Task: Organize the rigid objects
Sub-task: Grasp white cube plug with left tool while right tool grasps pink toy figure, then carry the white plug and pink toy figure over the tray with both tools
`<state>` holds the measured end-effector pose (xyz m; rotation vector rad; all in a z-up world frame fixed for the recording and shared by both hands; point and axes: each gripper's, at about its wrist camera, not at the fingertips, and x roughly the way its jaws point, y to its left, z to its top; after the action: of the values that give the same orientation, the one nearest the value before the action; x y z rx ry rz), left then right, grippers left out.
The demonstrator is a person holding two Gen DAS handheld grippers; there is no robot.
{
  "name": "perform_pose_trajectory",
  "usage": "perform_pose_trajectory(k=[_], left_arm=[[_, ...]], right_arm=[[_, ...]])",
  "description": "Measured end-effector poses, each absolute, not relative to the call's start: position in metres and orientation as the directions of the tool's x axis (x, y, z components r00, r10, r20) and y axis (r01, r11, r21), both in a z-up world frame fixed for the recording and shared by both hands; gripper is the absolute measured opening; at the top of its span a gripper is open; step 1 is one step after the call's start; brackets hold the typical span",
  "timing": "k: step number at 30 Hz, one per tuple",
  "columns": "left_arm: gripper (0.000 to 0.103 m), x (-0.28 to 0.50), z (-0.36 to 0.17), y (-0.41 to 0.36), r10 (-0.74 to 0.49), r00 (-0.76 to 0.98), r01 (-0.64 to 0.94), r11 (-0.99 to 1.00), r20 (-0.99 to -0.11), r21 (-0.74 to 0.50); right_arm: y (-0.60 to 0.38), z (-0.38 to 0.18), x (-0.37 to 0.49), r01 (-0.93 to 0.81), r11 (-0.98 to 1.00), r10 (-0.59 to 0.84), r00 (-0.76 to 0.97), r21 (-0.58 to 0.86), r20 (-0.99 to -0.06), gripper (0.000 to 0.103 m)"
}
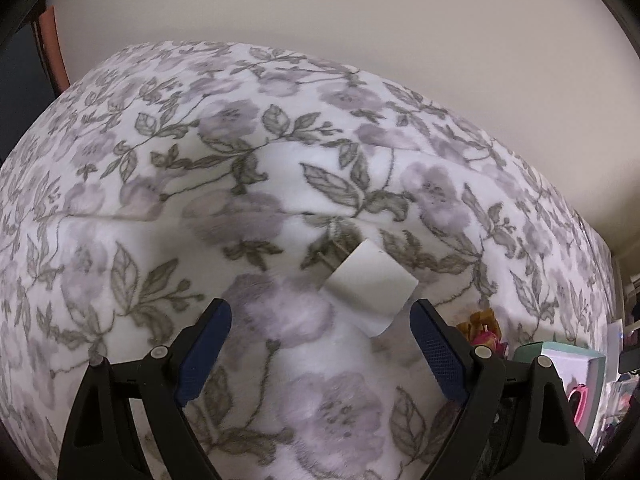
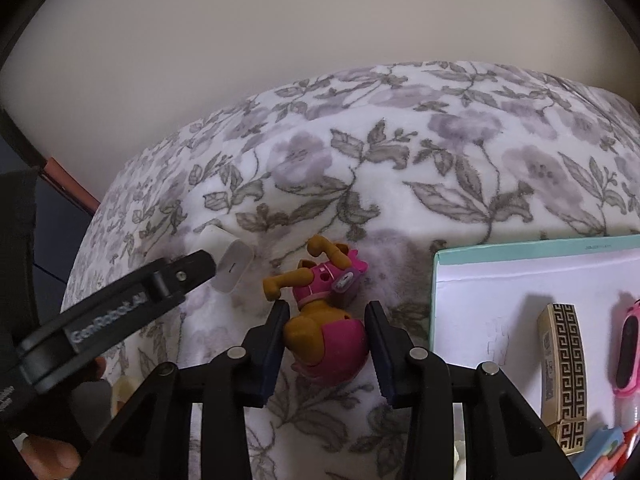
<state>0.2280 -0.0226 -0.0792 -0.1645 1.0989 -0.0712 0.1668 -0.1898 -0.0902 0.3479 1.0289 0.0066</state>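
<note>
Meanwhile, your right gripper (image 2: 326,334) brackets the pink-and-orange toy figure (image 2: 322,312) on the floral blanket (image 2: 440,184), jaws wide; your left gripper (image 1: 320,330) gapes before the white charger block (image 1: 370,286).

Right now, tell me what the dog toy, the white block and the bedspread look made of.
Dog toy: hard plastic by the look, smooth moulded brown and pink with a slight sheen. White block: likely matte plastic, with flat faces and rounded edges. Bedspread: soft fleece-like fabric, its floral print fuzzy.

Both black tools (image 1: 322,336) (image 2: 326,336) carry dark-blue textured pads and silver pivot screws.
</note>
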Motion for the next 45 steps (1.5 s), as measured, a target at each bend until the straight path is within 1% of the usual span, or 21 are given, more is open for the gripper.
perform_pose_trajectory(k=[13,16,17,18,22,23,36,45], left_arm=[[0.091,0.241,-0.089,-0.047,-0.126,0.480,0.022,0.991,-0.868,-0.132],[0.088,0.243,-0.091,-0.049,-0.123,0.486,0.020,0.991,-0.865,-0.130],[0.084,0.243,-0.091,-0.049,-0.124,0.485,0.022,0.991,-0.866,-0.130],[0.076,0.244,-0.092,-0.050,-0.123,0.487,0.023,0.991,-0.865,-0.128],[0.062,0.246,-0.093,-0.051,-0.139,0.489,0.031,0.989,-0.861,-0.142],[0.060,0.245,-0.092,-0.052,-0.141,0.493,0.035,0.989,-0.858,-0.143],[0.060,0.238,-0.089,-0.047,-0.123,0.467,0.011,0.991,-0.876,-0.134],[0.060,0.219,-0.068,-0.040,-0.120,0.457,-0.019,0.989,-0.881,-0.145]], right_arm=[[-0.195,-0.089,0.165,0.147,0.936,0.203,0.521,0.321,-0.829,0.041],[-0.195,-0.089,0.164,0.146,0.935,0.206,0.520,0.324,-0.829,0.041],[-0.195,-0.089,0.164,0.145,0.935,0.206,0.520,0.323,-0.829,0.041],[-0.195,-0.089,0.164,0.145,0.935,0.206,0.520,0.323,-0.829,0.041],[-0.196,-0.088,0.165,0.146,0.935,0.206,0.521,0.324,-0.829,0.041],[-0.196,-0.088,0.165,0.146,0.935,0.206,0.521,0.324,-0.828,0.041],[-0.198,-0.087,0.161,0.161,0.925,0.220,0.511,0.343,-0.831,0.041],[-0.201,-0.062,0.145,0.162,0.924,0.215,0.531,0.347,-0.820,0.041]])
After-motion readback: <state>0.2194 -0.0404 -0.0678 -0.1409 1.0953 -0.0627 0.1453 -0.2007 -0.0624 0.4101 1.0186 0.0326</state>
